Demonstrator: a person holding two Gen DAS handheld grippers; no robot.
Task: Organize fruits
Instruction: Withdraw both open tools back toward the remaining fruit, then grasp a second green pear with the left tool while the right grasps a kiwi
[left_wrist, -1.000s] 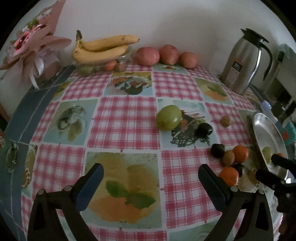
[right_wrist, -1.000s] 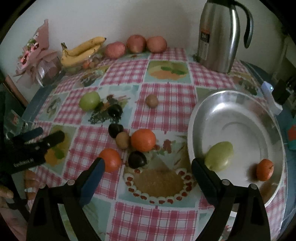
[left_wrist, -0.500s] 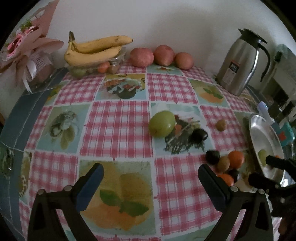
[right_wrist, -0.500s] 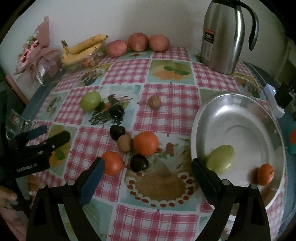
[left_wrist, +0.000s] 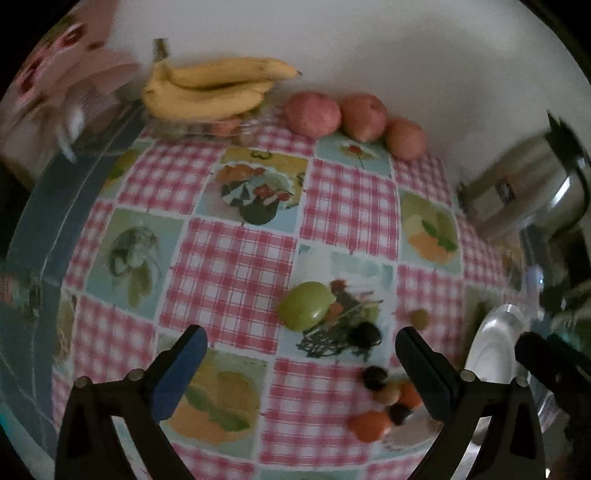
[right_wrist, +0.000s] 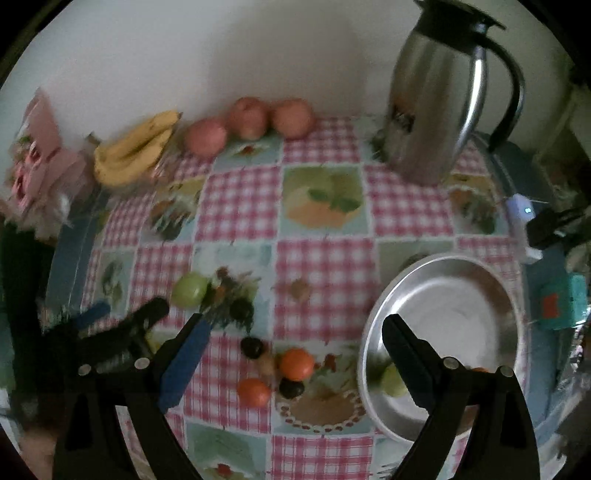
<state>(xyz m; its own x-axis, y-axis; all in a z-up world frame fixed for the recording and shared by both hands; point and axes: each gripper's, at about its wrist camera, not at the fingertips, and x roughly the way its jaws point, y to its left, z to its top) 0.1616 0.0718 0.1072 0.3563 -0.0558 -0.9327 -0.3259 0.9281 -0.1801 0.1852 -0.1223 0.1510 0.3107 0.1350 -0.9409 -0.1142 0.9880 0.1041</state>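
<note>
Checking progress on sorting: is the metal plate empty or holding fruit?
Holding fruit: a green fruit lies inside the metal plate, near its front rim.

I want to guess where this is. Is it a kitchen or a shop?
Most likely a home kitchen or dining table, not a shop. There is a checked tablecloth with fruit pictures, a steel jug by the wall, and bananas and apples lying loose near a metal plate.

Home dining spot. Counter against a plain white wall, covered by a red-check tablecloth (right_wrist: 325, 266) with printed fruit panels. Steel thermos jug (right_wrist: 436, 107), bananas (left_wrist: 210, 88), apples (left_wrist: 314, 114), pink wrapped bouquet (right_wrist: 40, 166) stand beyond the gripper.
</note>
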